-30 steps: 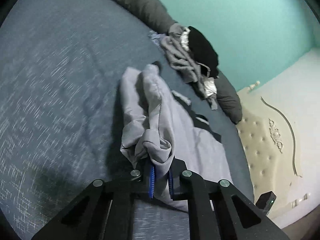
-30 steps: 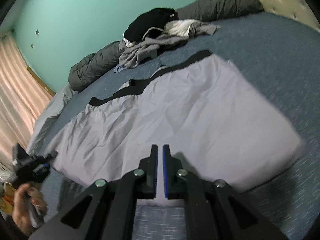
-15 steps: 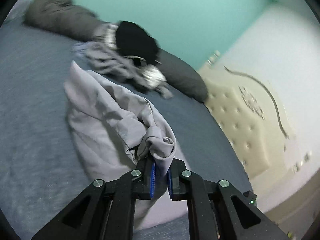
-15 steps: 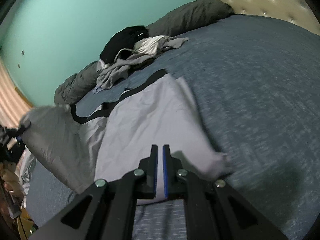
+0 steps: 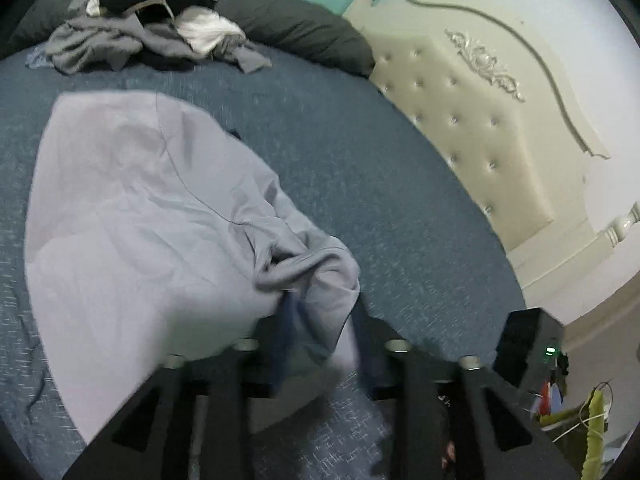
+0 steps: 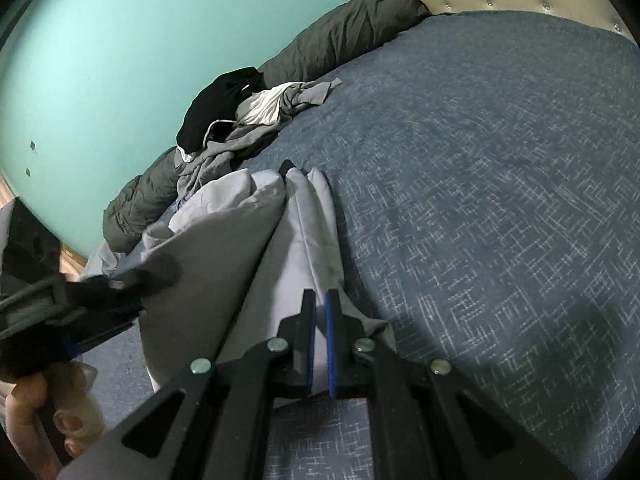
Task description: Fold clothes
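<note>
Left wrist view: left tongs (image 5: 320, 344) are opening, with the bunched corner of the lavender garment (image 5: 132, 216) loose between the blue pads, no longer pinched.
Why let go: that corner looks carried across to meet the other edge, so a fold is being laid down.
Right tongs (image 6: 319, 332): narrow, clamped on the garment's near edge, likely to pin it while the fold lands.
Garment's place: doubled over on the blue bed (image 6: 480, 160), well apart from the heap of unfolded clothes (image 5: 152, 24) by the dark pillows (image 5: 304, 24).
Change: a second ago it lay spread flat and the left tongs gripped tight.
</note>
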Action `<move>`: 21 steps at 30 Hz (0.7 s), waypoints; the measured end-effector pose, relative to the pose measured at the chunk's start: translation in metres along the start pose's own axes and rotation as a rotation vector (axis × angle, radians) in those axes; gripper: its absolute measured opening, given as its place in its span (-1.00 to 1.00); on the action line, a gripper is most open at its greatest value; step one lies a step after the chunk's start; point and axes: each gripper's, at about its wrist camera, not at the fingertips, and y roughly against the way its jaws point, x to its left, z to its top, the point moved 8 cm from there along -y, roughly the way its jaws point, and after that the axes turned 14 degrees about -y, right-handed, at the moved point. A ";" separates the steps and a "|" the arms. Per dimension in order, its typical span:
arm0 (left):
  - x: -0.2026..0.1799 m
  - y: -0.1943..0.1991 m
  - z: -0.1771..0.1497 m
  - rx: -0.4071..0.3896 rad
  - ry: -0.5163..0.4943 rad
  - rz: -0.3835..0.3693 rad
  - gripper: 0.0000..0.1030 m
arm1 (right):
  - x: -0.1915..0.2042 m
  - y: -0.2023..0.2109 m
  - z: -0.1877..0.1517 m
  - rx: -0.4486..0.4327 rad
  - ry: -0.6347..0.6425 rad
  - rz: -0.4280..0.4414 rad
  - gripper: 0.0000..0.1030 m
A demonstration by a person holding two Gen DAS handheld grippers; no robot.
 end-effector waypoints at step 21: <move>0.104 0.038 -0.085 0.105 -0.007 0.307 0.22 | 0.071 -0.006 -0.004 -0.012 0.076 0.155 0.05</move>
